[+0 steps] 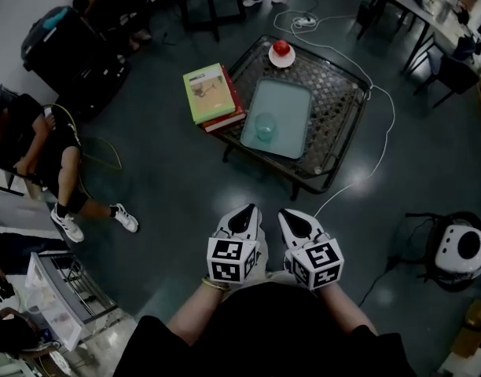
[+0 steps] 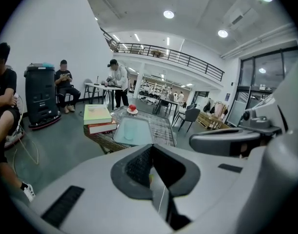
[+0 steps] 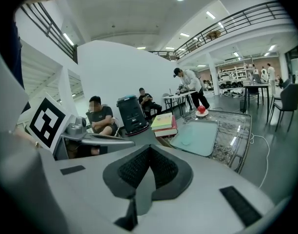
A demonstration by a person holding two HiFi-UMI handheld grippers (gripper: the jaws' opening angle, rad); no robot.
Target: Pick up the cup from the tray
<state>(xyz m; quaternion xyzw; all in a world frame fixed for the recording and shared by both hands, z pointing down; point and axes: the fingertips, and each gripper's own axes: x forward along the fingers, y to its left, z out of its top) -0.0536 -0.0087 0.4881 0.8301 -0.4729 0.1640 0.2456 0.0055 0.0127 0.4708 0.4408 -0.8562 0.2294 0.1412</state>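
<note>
**Both claws clenched, cup well ahead on the tray**

The left claw (image 1: 245, 213) and right claw (image 1: 293, 218) sit side by side close to the person's body, each clenched on nothing (a ready pose, I judge, with no reach begun). The cup (image 1: 265, 126), pale and see-through, stands upright on the near-left part of the light tray (image 1: 291, 93). The tray lies flat on the low bench (image 1: 344, 104), leaving the cup open to a grasp. The cup is well apart from both claws, far ahead and roughly centred between them. Books (image 1: 211, 93) are stacked just left of the tray.
</note>
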